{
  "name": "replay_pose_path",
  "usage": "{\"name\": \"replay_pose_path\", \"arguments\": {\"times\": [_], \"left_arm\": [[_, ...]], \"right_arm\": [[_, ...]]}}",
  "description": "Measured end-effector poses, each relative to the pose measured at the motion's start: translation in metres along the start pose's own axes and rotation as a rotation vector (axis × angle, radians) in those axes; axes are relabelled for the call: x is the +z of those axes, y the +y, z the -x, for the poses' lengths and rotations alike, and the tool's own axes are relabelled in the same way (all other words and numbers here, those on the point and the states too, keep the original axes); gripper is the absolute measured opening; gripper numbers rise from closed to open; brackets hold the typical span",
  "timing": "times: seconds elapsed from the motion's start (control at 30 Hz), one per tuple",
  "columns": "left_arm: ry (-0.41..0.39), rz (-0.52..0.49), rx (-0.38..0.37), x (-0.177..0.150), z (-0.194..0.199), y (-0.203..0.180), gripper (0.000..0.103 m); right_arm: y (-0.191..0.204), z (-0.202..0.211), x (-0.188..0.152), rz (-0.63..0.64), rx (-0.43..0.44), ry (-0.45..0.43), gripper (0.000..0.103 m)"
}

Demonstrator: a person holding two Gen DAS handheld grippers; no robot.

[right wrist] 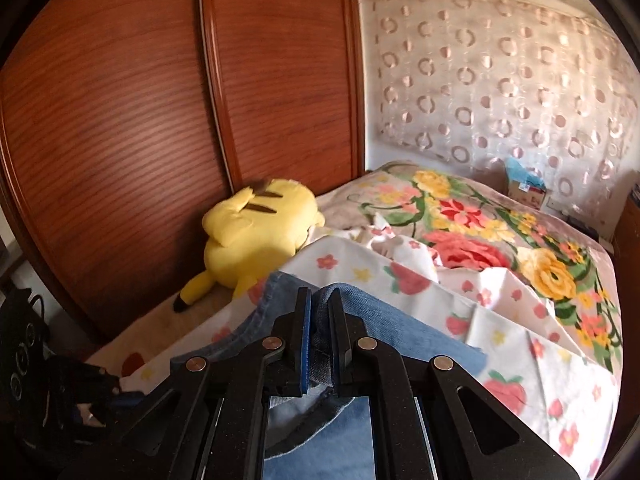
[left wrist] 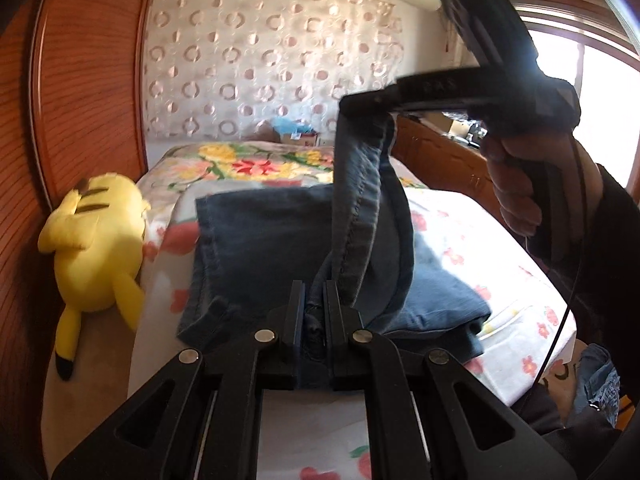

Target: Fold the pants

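Observation:
Dark blue jeans [left wrist: 260, 248] lie partly folded on the flowered bedsheet [left wrist: 472, 240]. My left gripper [left wrist: 314, 300] is shut on a fold of the jeans at the near edge. My right gripper [left wrist: 360, 102] shows in the left wrist view, raised above the bed and shut on the jeans' hem, so a strip of denim [left wrist: 360, 208] hangs between the two grippers. In the right wrist view my right gripper [right wrist: 320, 312] is shut on lighter-looking denim [right wrist: 400, 332], which drapes below it.
A yellow plush toy [left wrist: 96, 240] lies at the bed's left edge against the wooden wardrobe doors [right wrist: 140, 120]. A floral blanket [right wrist: 500, 232] covers the far bed. A small box [right wrist: 526, 188] sits by the curtain. A window [left wrist: 608, 100] is at right.

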State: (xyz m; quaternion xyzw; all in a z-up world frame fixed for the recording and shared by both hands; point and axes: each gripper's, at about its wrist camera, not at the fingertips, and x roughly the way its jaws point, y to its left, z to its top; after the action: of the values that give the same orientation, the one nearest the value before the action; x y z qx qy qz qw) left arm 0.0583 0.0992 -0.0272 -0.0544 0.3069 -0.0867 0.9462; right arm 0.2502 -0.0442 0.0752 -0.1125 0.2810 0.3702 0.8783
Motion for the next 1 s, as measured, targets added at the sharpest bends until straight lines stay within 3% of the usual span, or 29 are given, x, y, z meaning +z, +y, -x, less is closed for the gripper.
{"name": "replay_pose_path", "arguments": {"times": [0.3, 0.5, 0.57, 0.63, 0.8, 0.9, 1.0], "left_arm": [[0.026, 0.062, 0.056, -0.013, -0.002, 0.031, 0.01], [0.033, 0.078, 0.101, -0.016, 0.0, 0.047, 0.03], [0.031, 0.079, 0.118, -0.017, 0.001, 0.049, 0.05], [0.028, 0.078, 0.132, -0.017, 0.003, 0.052, 0.051], [0.021, 0.085, 0.124, -0.016, 0.004, 0.054, 0.069], [0.016, 0.084, 0.128, -0.015, 0.005, 0.052, 0.072], [0.016, 0.083, 0.128, -0.015, 0.004, 0.051, 0.072]], "right_arm": [[0.015, -0.054, 0.03, 0.032, -0.011, 0.08, 0.007], [0.019, -0.088, 0.039, 0.021, -0.003, 0.118, 0.007], [0.022, -0.096, 0.041, 0.026, -0.007, 0.128, 0.007], [0.025, -0.105, 0.043, 0.027, -0.009, 0.135, 0.007], [0.029, -0.111, 0.044, 0.032, -0.038, 0.147, 0.009], [0.031, -0.106, 0.044, 0.033, -0.03, 0.128, 0.016], [0.03, -0.097, 0.042, 0.037, -0.026, 0.098, 0.03]]}}
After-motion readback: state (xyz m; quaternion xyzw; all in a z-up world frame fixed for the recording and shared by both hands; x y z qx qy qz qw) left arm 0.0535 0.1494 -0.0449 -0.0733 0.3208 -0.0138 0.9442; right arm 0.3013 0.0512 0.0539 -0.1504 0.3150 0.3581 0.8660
